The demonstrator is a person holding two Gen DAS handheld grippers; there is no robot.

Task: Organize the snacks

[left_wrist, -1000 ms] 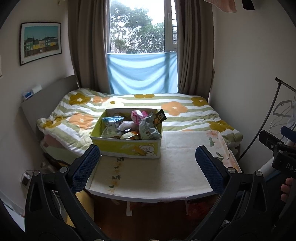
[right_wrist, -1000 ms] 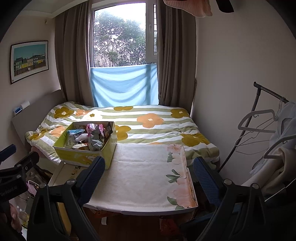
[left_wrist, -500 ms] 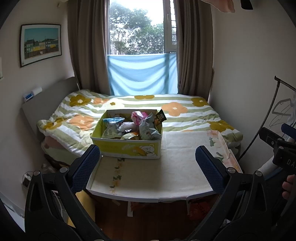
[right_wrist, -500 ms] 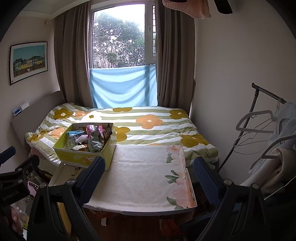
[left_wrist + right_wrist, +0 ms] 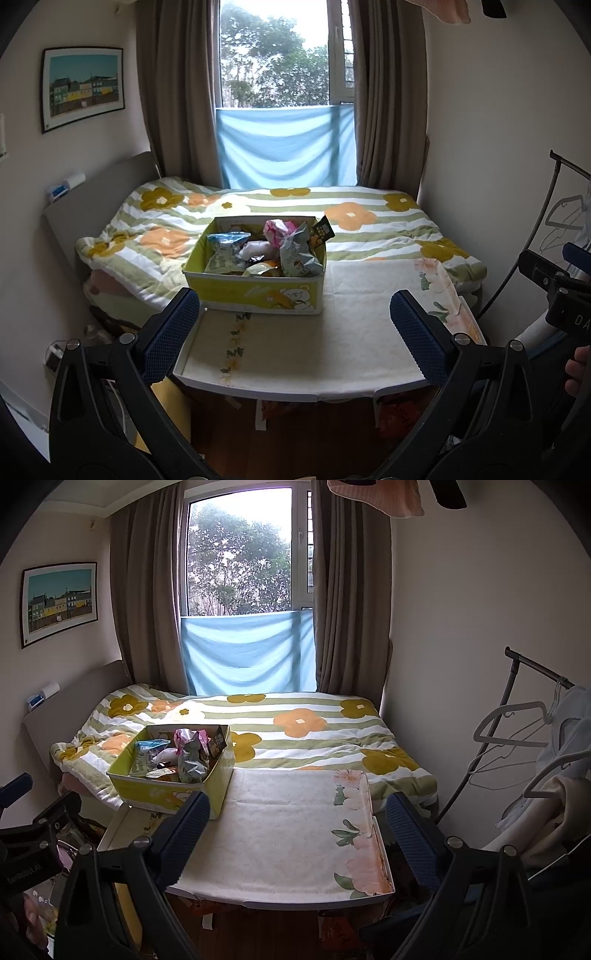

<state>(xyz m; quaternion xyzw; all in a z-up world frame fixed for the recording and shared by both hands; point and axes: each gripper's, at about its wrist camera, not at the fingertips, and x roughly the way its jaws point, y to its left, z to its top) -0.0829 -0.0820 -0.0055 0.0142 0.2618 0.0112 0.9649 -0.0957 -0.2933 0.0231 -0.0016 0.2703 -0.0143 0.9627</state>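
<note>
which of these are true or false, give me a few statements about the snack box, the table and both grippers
1. The yellow box stands on the table. True.
2. The box is empty. False: snack packets fill it.
3. The left gripper is open and holds nothing. True.
4. The right gripper is shut on a packet. False: it is open and empty, short of the box.
5. The box sits on the side of the table with the pink flower print. False: it sits at the opposite side.
</note>
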